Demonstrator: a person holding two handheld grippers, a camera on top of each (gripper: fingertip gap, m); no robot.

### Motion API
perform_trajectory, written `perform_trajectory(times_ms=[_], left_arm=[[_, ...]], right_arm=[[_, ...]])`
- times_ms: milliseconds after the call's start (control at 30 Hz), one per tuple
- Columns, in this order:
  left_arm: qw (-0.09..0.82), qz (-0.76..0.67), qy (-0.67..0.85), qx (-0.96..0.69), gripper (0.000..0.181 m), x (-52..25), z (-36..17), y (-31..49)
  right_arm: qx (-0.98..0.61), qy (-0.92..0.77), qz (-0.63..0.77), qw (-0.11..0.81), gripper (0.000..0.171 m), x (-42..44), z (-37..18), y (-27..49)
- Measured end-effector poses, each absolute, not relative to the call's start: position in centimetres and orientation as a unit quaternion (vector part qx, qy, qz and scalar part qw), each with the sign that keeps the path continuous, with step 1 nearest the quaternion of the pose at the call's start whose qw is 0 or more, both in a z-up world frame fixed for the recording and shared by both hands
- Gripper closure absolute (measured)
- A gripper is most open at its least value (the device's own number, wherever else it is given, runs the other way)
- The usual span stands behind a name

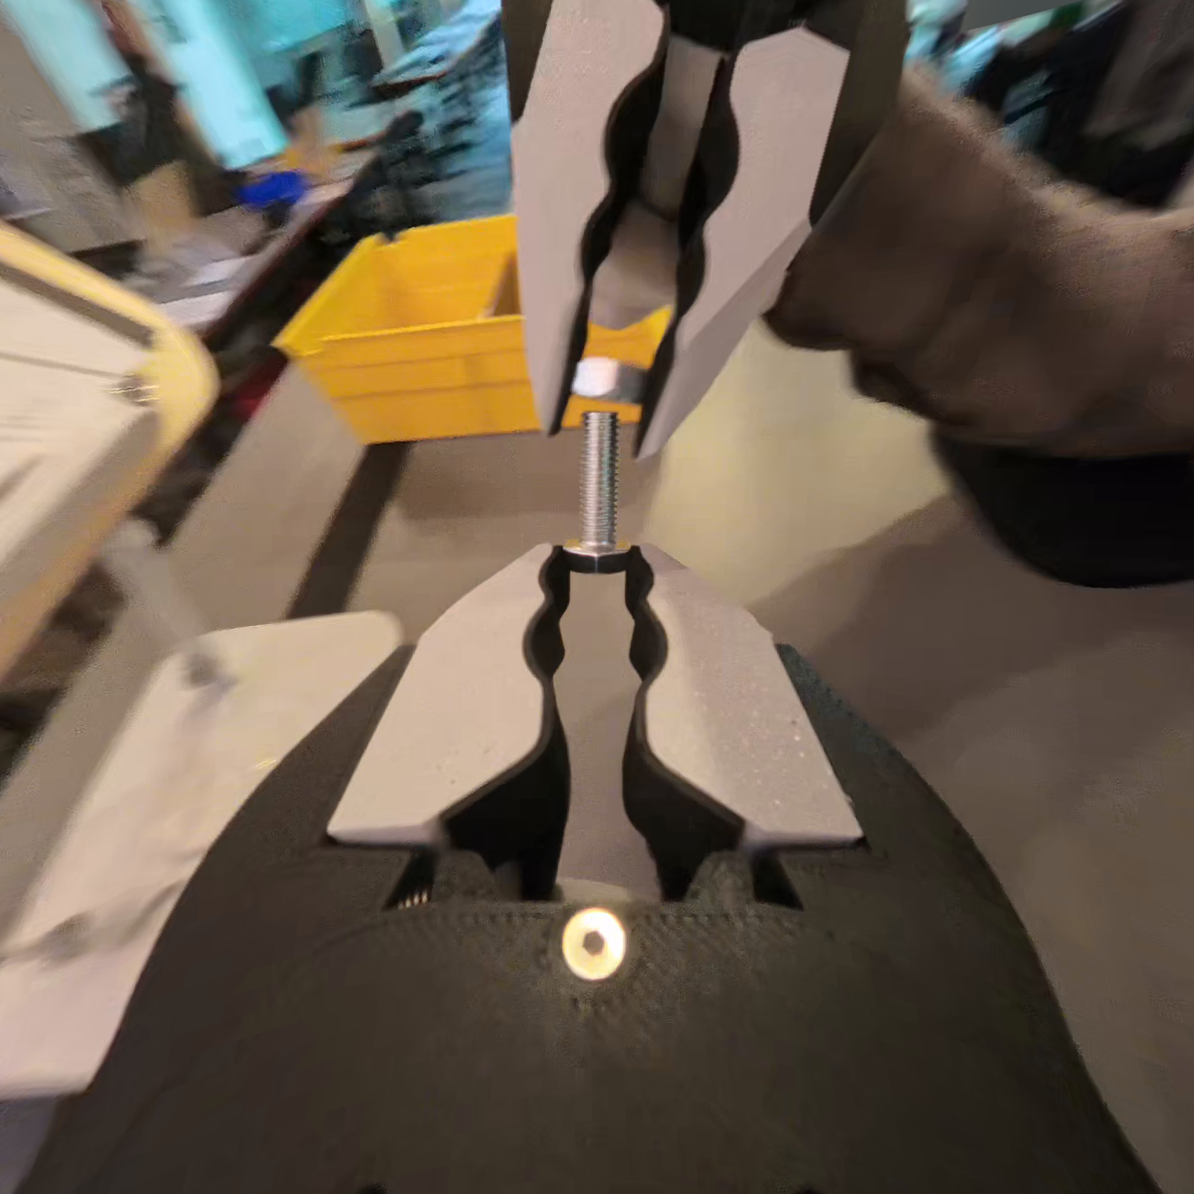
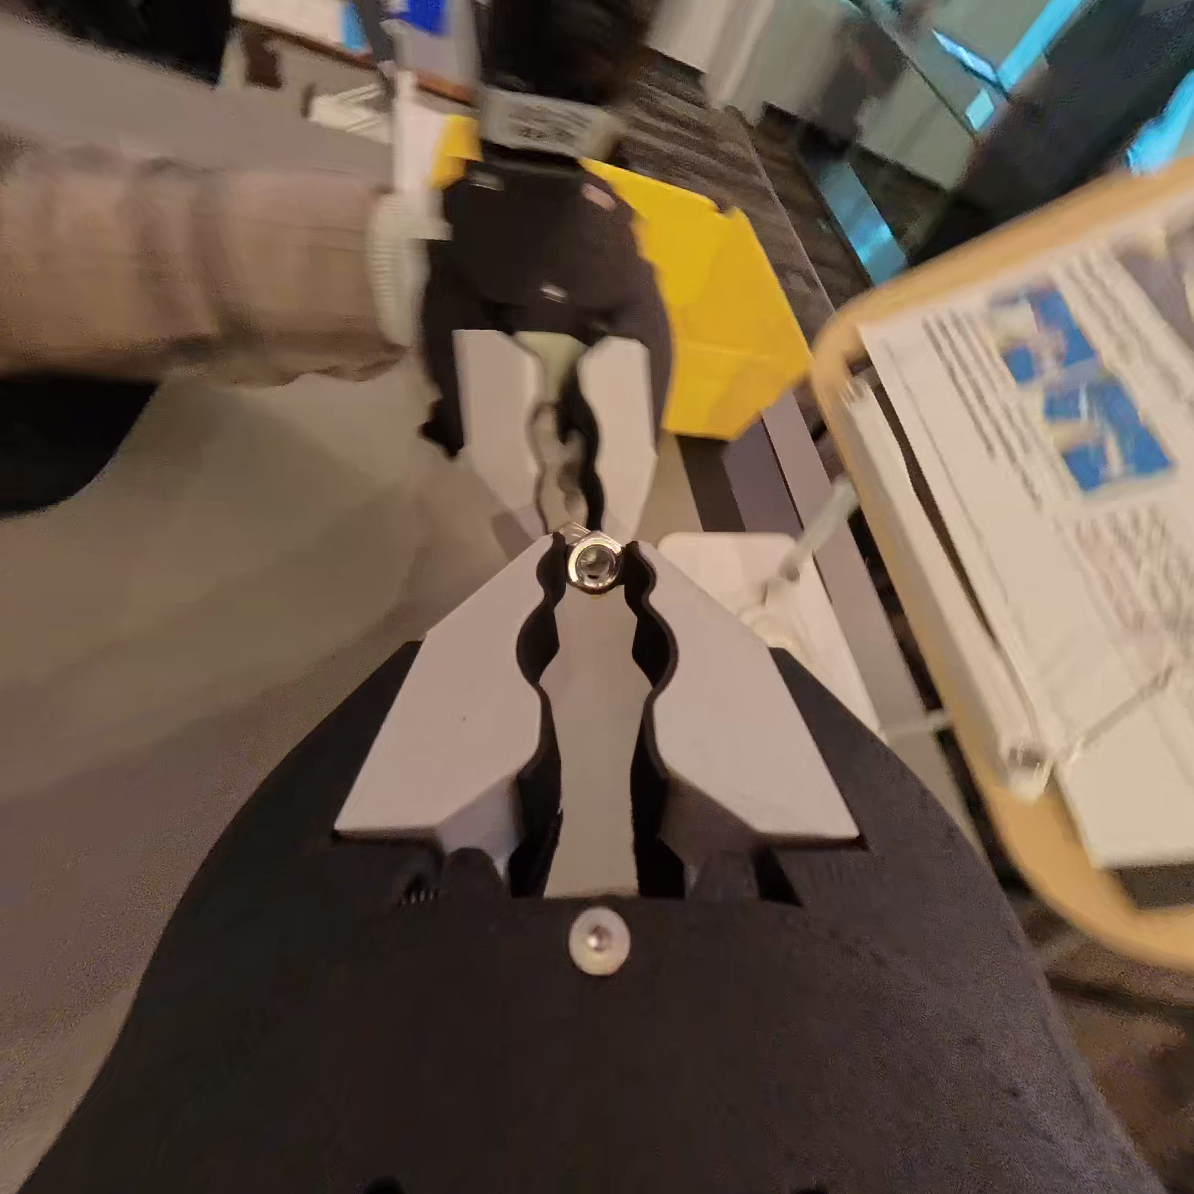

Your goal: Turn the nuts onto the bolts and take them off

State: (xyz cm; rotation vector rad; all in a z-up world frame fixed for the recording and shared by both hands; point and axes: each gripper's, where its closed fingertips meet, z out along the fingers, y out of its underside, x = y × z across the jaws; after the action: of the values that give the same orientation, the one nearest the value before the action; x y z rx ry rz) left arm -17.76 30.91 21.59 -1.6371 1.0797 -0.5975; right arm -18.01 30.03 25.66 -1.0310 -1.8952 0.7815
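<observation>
My left gripper (image 1: 596, 561) is shut on the hex head of a silver bolt (image 1: 599, 481), whose threaded shaft points away from me. My right gripper (image 1: 597, 426) comes in from above in the left wrist view, shut on a silver nut (image 1: 607, 380) held just beyond the bolt's tip, a small gap between them. In the right wrist view my right gripper (image 2: 593, 561) grips the nut (image 2: 594, 565) with its hole facing me. The left gripper (image 2: 585, 517) points back at it; the bolt is mostly hidden behind the nut.
A yellow bin (image 1: 413, 336) stands on the grey table (image 1: 807, 465) behind the grippers; it also shows in the right wrist view (image 2: 717, 310). A white flat plate (image 1: 213, 743) lies at the left. A tan-framed stand with printed sheets (image 2: 1008, 517) is close by. A sleeve (image 1: 1008, 271) holds the right gripper. My left and right fingertips are right by each other.
</observation>
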Motion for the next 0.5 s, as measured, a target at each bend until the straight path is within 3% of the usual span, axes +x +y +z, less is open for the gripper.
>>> perform_trajectory(times_ms=[33,200,333,500], left_arm=[[0.498,-0.314,0.457,-0.666,0.164,-17.3,21.6,29.4],[0.494,-0.414,0.431,-0.632,0.163,-17.1,22.2,28.6],[0.506,-0.383,0.432,-0.64,0.163,-17.1,22.4,29.0],[0.485,-0.361,0.455,-0.654,0.163,-16.5,21.4,28.7]], right_arm=[[-0.349,-0.777,0.321,0.415,0.155,-17.4,26.5,27.5],[-0.307,-0.779,0.312,0.449,0.154,-15.7,29.8,25.4],[-0.437,-0.715,0.25,0.485,0.154,-12.5,30.1,33.1],[-0.671,-0.588,0.122,0.435,0.155,-2.6,24.4,45.2]])
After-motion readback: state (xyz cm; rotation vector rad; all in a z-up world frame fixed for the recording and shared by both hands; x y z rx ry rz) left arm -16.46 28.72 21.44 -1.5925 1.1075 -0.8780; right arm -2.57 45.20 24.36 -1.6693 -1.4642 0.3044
